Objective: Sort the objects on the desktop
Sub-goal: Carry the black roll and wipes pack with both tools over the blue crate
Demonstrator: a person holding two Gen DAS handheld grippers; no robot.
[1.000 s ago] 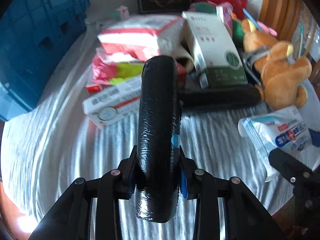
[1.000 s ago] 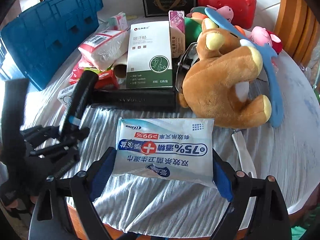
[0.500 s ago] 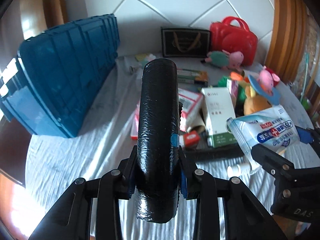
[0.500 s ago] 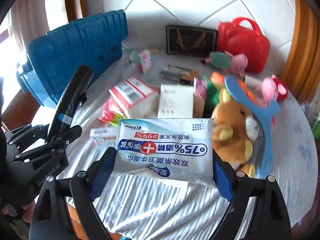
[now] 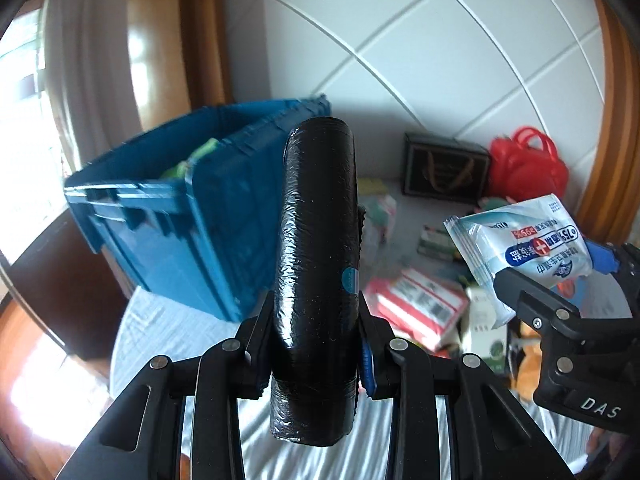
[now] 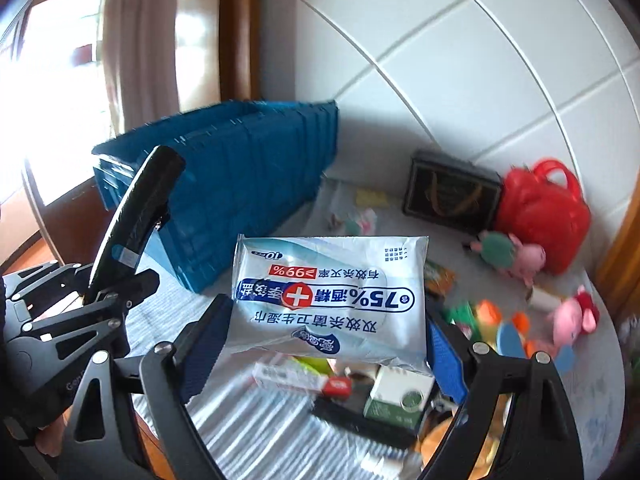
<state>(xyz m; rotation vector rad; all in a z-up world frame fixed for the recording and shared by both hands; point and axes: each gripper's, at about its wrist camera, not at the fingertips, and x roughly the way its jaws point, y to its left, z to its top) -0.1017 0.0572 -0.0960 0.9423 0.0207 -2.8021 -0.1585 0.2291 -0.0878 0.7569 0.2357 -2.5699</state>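
My left gripper (image 5: 316, 354) is shut on a black roll of plastic bags (image 5: 318, 248), held high over the table and pointing up past the blue crate (image 5: 192, 216). From the right wrist view the same black roll (image 6: 138, 216) slants up at the left, clamped in the left gripper (image 6: 114, 286). A white and blue pack of wet wipes (image 6: 330, 300) spans the right gripper (image 6: 328, 342), whose blue pads press on its two short ends. In the left wrist view that wet wipes pack (image 5: 524, 240) hangs at the right edge. Green items show inside the crate.
A heap of boxes and packets (image 6: 360, 384), soft toys (image 6: 516, 256), a red bag (image 6: 548, 204) and a dark gift bag (image 6: 452, 196) lie on the grey cloth of the round table (image 6: 248, 412). A tiled wall rises behind; a curtain and window are at the left.
Both grippers have risen well above the table with their loads and swung left toward the blue crate. The clutter now lies lower and farther away.
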